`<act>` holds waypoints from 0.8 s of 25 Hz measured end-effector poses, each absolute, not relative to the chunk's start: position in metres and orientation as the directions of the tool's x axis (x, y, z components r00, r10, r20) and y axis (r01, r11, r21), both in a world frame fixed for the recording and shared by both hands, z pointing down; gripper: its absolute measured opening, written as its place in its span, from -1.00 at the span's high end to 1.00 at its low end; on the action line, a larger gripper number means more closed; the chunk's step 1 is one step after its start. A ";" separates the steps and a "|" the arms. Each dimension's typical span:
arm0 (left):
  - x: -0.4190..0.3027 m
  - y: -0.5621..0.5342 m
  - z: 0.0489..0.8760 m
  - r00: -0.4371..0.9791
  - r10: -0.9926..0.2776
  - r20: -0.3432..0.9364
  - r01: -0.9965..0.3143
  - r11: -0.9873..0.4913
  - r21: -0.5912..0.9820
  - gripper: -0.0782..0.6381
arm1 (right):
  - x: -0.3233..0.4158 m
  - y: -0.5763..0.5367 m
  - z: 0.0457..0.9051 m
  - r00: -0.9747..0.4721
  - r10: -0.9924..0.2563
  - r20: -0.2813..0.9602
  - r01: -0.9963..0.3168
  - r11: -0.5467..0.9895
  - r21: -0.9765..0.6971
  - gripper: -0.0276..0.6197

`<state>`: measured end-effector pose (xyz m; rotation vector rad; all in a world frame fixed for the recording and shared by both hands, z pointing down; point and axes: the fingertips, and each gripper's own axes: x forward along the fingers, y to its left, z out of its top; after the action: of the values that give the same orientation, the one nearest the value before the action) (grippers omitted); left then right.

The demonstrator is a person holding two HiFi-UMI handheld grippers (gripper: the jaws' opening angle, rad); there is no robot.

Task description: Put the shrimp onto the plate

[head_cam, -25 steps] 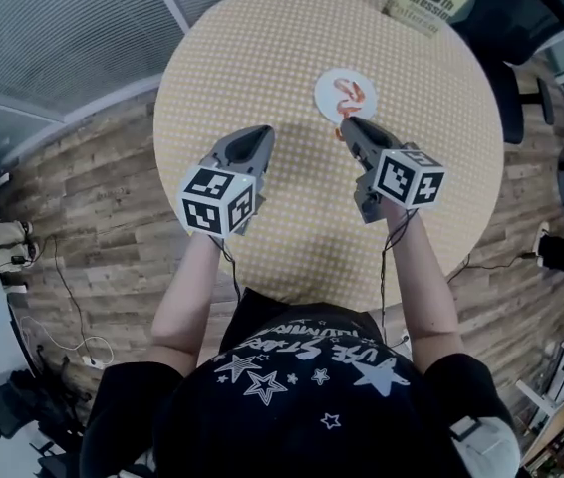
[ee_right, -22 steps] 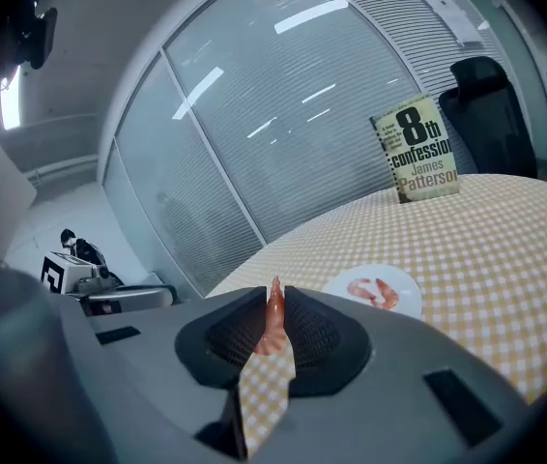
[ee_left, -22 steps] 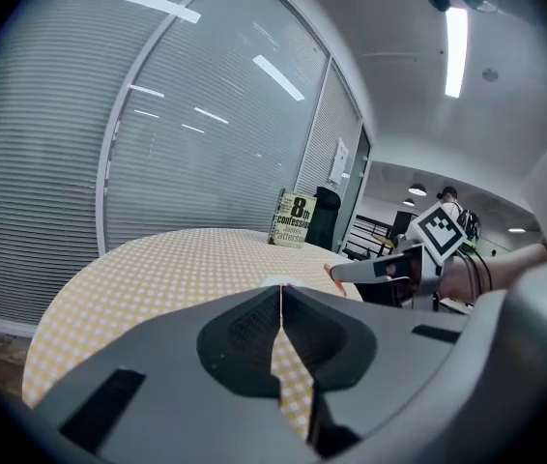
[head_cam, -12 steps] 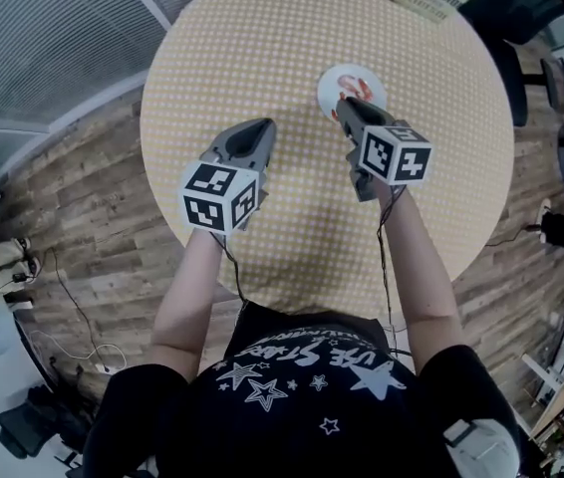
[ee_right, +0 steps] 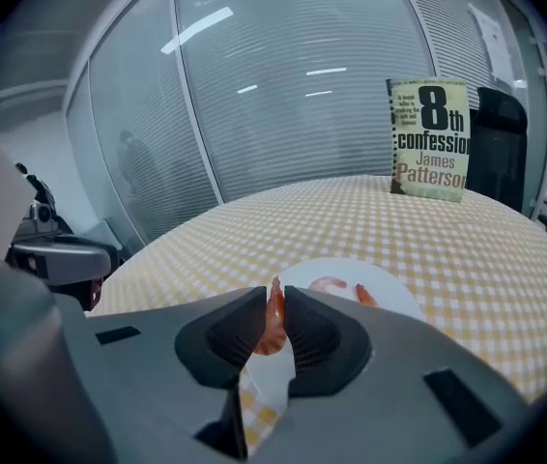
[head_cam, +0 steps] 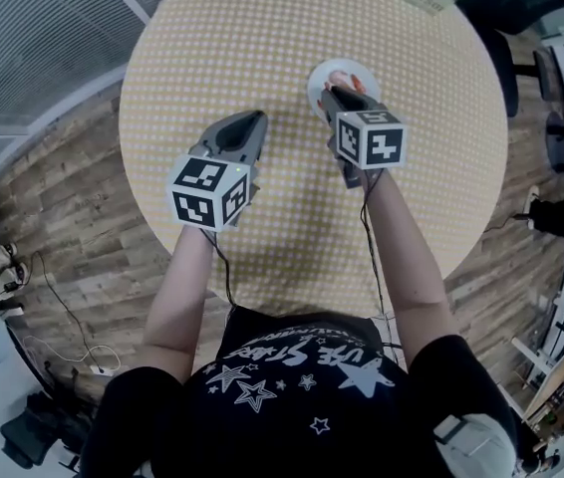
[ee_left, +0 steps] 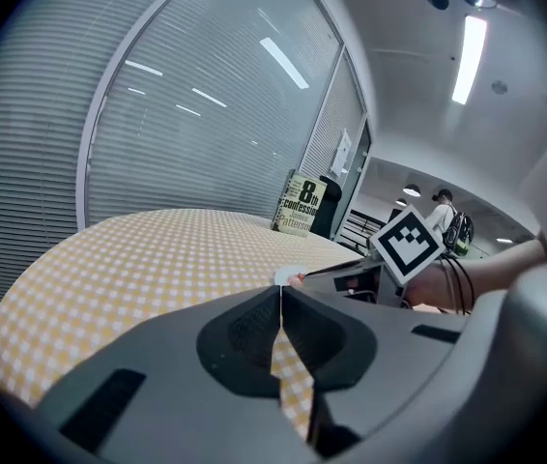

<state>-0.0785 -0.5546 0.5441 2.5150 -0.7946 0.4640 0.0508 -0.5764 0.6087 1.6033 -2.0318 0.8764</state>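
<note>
Yellow-and-white checked cloth covers the round table [head_cam: 242, 48], and a small white plate [ee_right: 394, 296] lies on its far half. The right gripper [ee_right: 275, 303] has its 2 jaws pressed onto 1 orange-pink shrimp [ee_right: 274, 323], which stands upright between the ribbed pads. In the head view this gripper [head_cam: 334, 94] reaches over the near edge of the plate [head_cam: 315, 78], so the held shrimp hangs above the plate's rim rather than lying on it. On the plate itself lie what look like 2 more shrimp [ee_right: 331, 284], though the far one is partly cut off by the jaw and hard to read.

The left gripper [ee_left: 281, 294] has its jaws brought together with nothing between them. It hovers over bare cloth to the left of the plate, well apart from it [head_cam: 250, 119].

A paperback book [ee_right: 430, 139] stands upright at the table's far edge, and a black chair [head_cam: 521, 8] sits just beyond it.
</note>
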 end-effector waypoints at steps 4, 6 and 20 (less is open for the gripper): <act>-0.083 -0.553 0.550 0.771 -0.451 0.450 -0.611 -0.723 0.322 0.75 | 0.052 -0.581 0.616 -0.226 -0.698 0.679 -0.972 0.120 -0.200 0.71; -0.082 -0.551 0.551 0.777 -0.443 0.447 -0.605 -0.721 0.337 0.75 | 0.056 -0.582 0.618 -0.194 -0.696 0.692 -0.979 0.095 -0.179 0.71; -0.093 -0.547 0.559 0.762 -0.457 0.459 -0.629 -0.691 0.357 0.75 | 0.060 -0.587 0.611 -0.159 -0.715 0.681 -0.986 0.073 -0.153 0.71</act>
<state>-0.0925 -0.5472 0.5586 2.4561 -0.8160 0.4605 0.0604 -0.5873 0.6108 1.6823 -1.9269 0.8396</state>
